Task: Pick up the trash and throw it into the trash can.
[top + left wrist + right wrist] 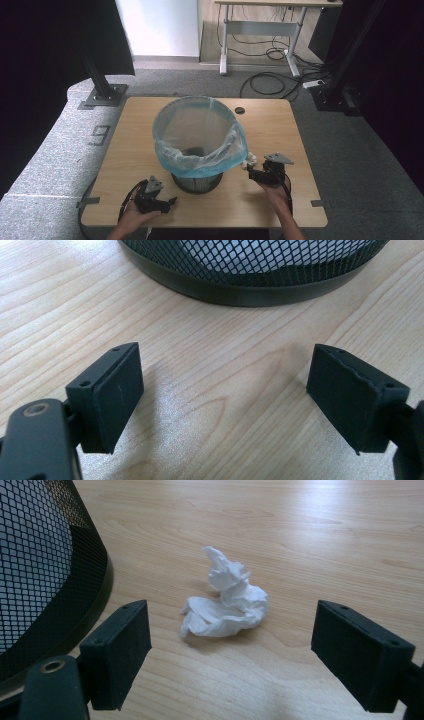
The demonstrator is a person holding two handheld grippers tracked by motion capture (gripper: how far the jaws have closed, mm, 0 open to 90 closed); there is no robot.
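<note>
A black mesh wastebasket [197, 182] lined with a blue plastic bag [200, 135] stands on the wooden table [280, 125]. A crumpled white tissue [225, 602] lies on the wood to the basket's right, a short way ahead of my right gripper [230, 655], whose jaws stand wide apart with nothing between them. In the high view the tissue [251, 160] peeks out beside the bag, just left of the right gripper [252, 172]. My left gripper [225, 400] is open too, low over bare wood near the basket's base [250, 287]; from above the left gripper [170, 204] sits at the front left.
The table's front edge lies close behind both hands. A dark round grommet [239, 110] sits near the table's far edge. Beyond the table are grey carpet, black frame posts [102, 85], loose cables [270, 82] and a desk's legs [225, 45].
</note>
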